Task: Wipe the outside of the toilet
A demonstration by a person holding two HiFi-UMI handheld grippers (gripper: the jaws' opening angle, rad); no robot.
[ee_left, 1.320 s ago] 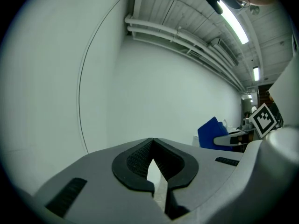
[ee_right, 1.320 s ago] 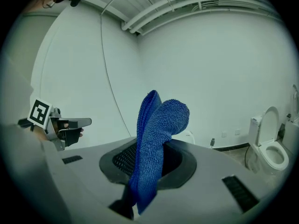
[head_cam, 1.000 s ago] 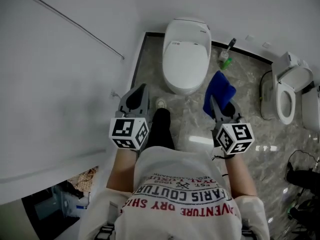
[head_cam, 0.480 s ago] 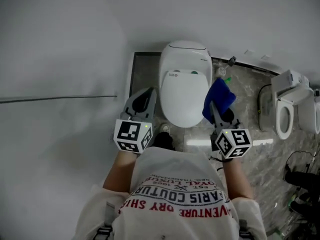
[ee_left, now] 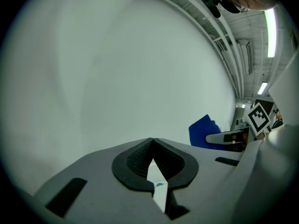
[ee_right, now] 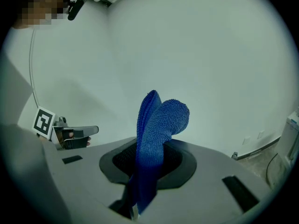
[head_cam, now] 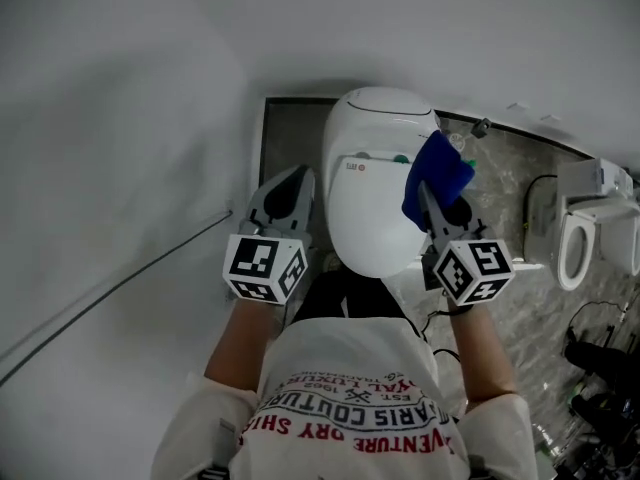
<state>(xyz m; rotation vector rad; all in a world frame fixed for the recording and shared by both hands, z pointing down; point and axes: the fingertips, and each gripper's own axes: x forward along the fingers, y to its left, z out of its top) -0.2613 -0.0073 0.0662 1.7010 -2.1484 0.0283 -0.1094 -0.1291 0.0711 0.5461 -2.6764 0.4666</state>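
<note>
Approach step, by the look of it: the right gripper (head_cam: 432,208), clamped on a blue cloth (head_cam: 440,168), hangs over the right side of the white toilet (head_cam: 372,218) at frame centre; the left gripper (head_cam: 292,186), jaws together on nothing, hovers at left; next, the cloth likely needs lowering onto the porcelain.

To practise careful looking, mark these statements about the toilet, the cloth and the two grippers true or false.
1. The right gripper holds a blue cloth. True.
2. The left gripper holds a sponge. False: its jaws are shut on nothing.
3. The lid of the toilet ahead of the person is raised. False: it is down.
4. A second toilet stands farther right. True.
</note>
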